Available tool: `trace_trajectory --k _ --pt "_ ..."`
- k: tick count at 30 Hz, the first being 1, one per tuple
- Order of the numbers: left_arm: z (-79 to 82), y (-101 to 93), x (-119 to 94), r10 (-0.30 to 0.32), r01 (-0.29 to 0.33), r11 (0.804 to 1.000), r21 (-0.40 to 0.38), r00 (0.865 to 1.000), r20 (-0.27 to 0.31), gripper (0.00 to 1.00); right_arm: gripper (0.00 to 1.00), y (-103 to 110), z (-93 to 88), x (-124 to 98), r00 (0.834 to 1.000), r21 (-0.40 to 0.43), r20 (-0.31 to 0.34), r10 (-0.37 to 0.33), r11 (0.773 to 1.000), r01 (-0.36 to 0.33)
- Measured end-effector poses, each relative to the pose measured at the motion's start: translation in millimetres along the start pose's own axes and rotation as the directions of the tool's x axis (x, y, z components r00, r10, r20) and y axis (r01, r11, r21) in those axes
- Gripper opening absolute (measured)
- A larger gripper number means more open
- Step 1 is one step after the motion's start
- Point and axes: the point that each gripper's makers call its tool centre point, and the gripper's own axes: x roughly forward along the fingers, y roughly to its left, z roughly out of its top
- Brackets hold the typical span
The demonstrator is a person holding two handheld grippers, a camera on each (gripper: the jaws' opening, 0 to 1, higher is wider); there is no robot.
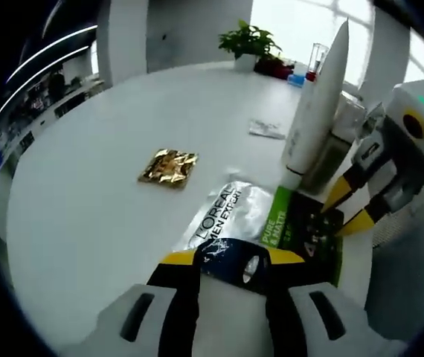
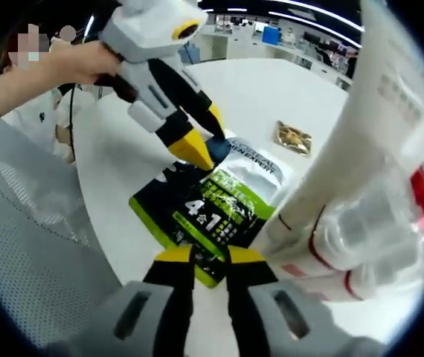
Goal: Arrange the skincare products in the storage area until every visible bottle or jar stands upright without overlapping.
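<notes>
Left claw rises from bottom centre of the left gripper view, jaws clamped on the dark end of a flat sachet lying on the white desk. Right claw at bottom centre of the right gripper view pinches the sachet's green edge. Print reads "L'OREAL MEN EXPERT", "PURE & MATTE", "4 in 1". A white tube stands upright just beside it, upper right; gold foil packet mid-frame; potted plant at top.

"L'ORÉAL MEN EXPERT", "4in1" on sachet
</notes>
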Motion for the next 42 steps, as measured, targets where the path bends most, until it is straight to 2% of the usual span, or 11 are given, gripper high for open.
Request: trace_trajectory --k 14,22,34,38,39,42 --pt "5.0 -5.1 -4 -0.006 0.006 1.000 -0.012 1.000 0.007 0.32 0.17 0 -0.2 0 1.000 0.006 -0.003 0.004 1.000 -0.004" --pt "14.5 -11.7 -20 0.006 -0.006 1.000 -0.010 0.999 0.034 0.33 0.17 0 -0.2 0 1.000 0.002 -0.004 0.005 1.000 -0.005" --pt "19.0 -32.0 -49 0.040 -0.040 0.999 -0.006 0.997 0.059 0.38 0.17 -1 0.2 0 1.000 0.011 0.000 0.022 1.000 -0.022" --pt "19.6 -39.6 -58 0.044 -0.044 0.999 -0.006 0.997 0.068 0.39 0.21 3 1.3 -3 0.999 -0.005 -0.009 0.041 0.999 -0.041" --pt "19.9 -40.3 -60 0.047 -0.047 0.999 -0.007 0.996 0.071 0.39 0.21 4 2.7 -5 0.999 -0.006 -0.006 0.041 0.999 -0.041" --pt "19.9 -42.1 -69 0.059 -0.058 0.998 -0.009 0.995 0.077 0.40 0.19 6 18.1 -20 0.998 -0.003 0.056 0.037 0.999 -0.037"
